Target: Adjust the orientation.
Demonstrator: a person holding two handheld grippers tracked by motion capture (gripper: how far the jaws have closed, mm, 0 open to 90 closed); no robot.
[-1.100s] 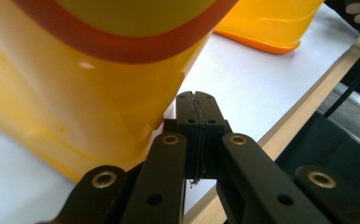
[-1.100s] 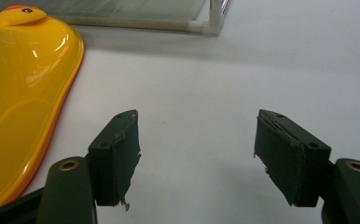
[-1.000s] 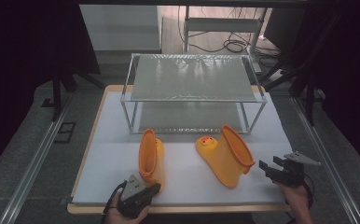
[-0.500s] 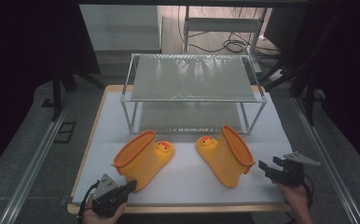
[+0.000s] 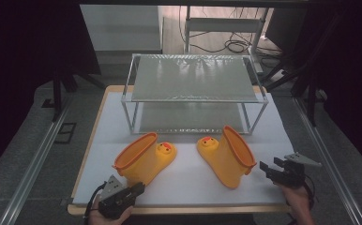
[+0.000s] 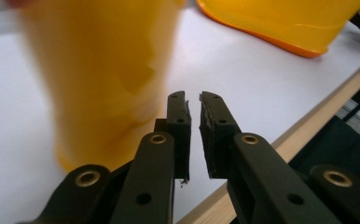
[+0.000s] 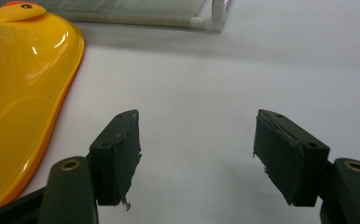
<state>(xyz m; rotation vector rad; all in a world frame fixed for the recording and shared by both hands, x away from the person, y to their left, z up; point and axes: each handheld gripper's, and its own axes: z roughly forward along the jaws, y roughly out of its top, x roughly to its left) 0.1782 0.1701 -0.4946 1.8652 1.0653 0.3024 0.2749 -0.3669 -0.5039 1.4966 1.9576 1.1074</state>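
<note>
Honestly, a good deal is cut off or blurred. In my left gripper view the left boot (image 6: 108, 79) is a smeared yellow mass, its top cropped, so I cannot read its rim or duck face there; the other boot shows as a slice of orange sole at the top edge. My left gripper (image 5: 139, 190) sits at the near edge of the white mat (image 5: 188, 180), just in front of the left boot's (image 5: 144, 159) shaft; its jaws have just been opening to a narrow slit, with nothing between them and the pads clear of the boot. My right gripper (image 5: 268, 171) hovers just right of the right boot (image 5: 228, 157), jaws spread wide over bare mat and holding nothing. In the right gripper view the right boot (image 7: 24, 93) is cropped at the left, with its duck face at the top.

Both boots lie on the mat, toes facing each other, near the front of the wire shelf rack (image 5: 195, 79). The mat covers a wooden board (image 5: 179, 209). Beyond, the room is dark, with cables (image 5: 230, 44) on the floor behind the rack.
</note>
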